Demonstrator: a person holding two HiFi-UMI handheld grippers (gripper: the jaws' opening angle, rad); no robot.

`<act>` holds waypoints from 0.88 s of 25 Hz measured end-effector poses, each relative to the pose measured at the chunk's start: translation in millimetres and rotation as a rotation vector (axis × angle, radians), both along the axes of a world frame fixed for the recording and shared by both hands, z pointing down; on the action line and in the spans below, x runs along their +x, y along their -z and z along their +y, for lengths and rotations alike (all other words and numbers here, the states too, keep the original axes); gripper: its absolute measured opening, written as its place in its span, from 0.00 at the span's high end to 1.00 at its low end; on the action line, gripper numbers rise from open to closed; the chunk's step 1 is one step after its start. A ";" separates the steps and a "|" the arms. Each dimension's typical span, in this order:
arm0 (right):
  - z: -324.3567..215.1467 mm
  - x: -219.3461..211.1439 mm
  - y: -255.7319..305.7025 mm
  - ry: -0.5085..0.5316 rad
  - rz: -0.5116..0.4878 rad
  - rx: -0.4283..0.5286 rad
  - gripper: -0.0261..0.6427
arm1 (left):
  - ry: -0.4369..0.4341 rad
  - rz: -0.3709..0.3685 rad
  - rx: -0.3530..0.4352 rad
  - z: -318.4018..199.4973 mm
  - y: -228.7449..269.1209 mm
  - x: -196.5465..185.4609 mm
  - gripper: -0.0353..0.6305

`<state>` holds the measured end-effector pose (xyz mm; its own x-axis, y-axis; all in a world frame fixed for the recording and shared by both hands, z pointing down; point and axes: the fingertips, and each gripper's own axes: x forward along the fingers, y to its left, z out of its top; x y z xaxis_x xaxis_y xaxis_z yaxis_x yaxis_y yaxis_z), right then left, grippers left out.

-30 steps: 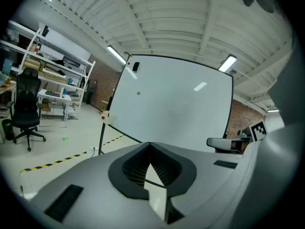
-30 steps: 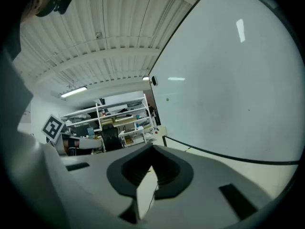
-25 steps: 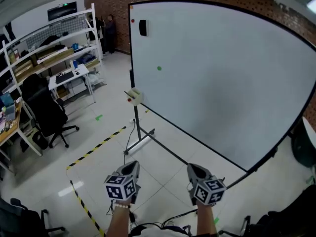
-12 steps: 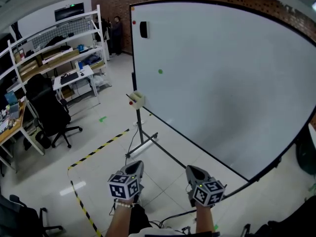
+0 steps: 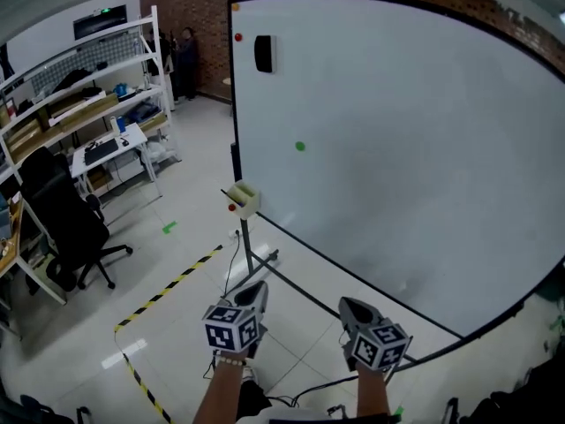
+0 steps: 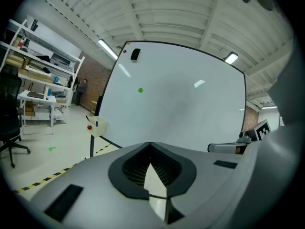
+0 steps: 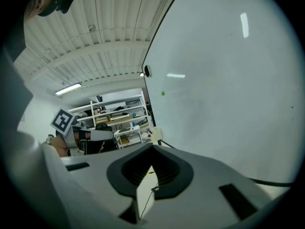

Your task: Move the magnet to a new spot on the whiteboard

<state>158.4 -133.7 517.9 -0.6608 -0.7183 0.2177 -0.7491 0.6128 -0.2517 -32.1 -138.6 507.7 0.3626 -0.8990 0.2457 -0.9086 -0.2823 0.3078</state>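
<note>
Both grippers sit low in the head view, bottom centre, well apart from the whiteboard (image 5: 424,148). Left gripper (image 5: 255,288): fingers pressed together, nothing between them. Right gripper (image 5: 351,306): fingers also together, empty. Green magnet (image 5: 300,146) is on the board's upper left part, below the black eraser (image 5: 264,53). Red magnet (image 5: 237,37) is at the board's top left corner.

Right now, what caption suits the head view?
Left gripper and right gripper, jaws shut, face a whiteboard with a green magnet.
</note>
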 end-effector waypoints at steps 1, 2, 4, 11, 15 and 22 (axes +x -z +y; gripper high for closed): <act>-11.7 -10.4 1.5 -0.017 0.004 -0.003 0.95 | -0.018 0.002 -0.003 -14.6 0.5 -9.9 0.94; -22.9 -20.0 3.8 -0.035 0.009 -0.004 0.95 | -0.035 0.005 -0.006 -28.3 1.2 -19.5 0.94; -44.6 -37.0 9.0 -0.074 0.017 0.000 0.95 | -0.072 0.007 -0.009 -54.5 3.3 -36.5 0.94; -95.0 -78.8 10.0 -0.177 0.009 -0.041 0.95 | -0.186 -0.009 -0.011 -128.0 4.5 -65.0 0.94; -106.8 -89.1 13.0 -0.195 0.011 -0.038 0.95 | -0.219 -0.002 -0.002 -151.7 7.7 -66.3 0.94; -129.1 -80.0 20.4 -0.187 0.019 -0.004 0.95 | -0.220 -0.015 0.078 -189.7 37.7 -52.4 0.93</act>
